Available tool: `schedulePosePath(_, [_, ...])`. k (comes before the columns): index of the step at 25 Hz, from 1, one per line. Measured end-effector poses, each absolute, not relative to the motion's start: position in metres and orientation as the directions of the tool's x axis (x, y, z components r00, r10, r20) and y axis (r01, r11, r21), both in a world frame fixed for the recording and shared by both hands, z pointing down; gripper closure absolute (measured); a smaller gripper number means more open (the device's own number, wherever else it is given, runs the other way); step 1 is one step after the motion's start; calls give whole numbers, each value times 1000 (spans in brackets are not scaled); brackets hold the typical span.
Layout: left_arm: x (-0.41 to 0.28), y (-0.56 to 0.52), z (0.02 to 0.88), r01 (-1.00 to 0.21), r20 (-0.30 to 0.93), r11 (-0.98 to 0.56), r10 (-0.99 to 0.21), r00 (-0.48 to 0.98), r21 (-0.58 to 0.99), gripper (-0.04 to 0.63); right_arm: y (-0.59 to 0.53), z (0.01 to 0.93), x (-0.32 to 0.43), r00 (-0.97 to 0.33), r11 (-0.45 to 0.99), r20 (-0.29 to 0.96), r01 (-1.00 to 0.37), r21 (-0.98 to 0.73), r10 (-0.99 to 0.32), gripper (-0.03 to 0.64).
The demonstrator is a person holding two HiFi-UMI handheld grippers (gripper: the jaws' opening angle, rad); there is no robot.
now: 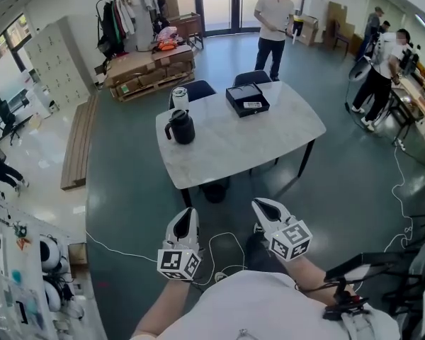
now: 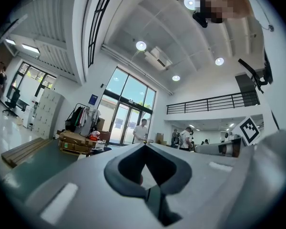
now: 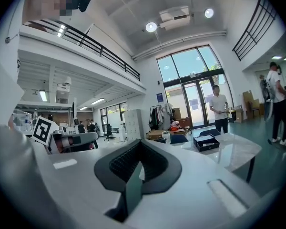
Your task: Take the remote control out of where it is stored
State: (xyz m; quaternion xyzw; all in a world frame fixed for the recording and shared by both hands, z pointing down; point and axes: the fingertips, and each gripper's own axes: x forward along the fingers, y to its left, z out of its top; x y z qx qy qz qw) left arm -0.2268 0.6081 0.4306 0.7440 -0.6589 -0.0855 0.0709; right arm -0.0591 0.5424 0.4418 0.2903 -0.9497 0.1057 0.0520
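Right gripper (image 3: 140, 151) with fingers together; open black box (image 3: 206, 142) on white table (image 3: 238, 155) beyond.

pale marbled white surface (image 1: 269, 144), black box (image 1: 246, 99), black jug (image 1: 180, 127), white-and-grey left claw (image 1: 185, 222) and right claw (image 1: 268, 211), black-and-white square markers (image 1: 179, 263) on both, dark teal floor (image 1: 127, 204), navy chairs (image 1: 198, 88), light tan wooden bench (image 1: 78, 147)
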Motion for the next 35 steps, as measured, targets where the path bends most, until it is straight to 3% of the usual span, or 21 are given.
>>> schedulePosePath(17, [-209,434,428,-979,-22,-63,-998,60,194,594,356,430,-35,-841,824,65,-540,-173,-538,589])
schedulePosePath(35, [-138,229,409,-981,1,74,-997,-75,180,595,128,420,31,-893,877,77,-450,-172,-443,589])
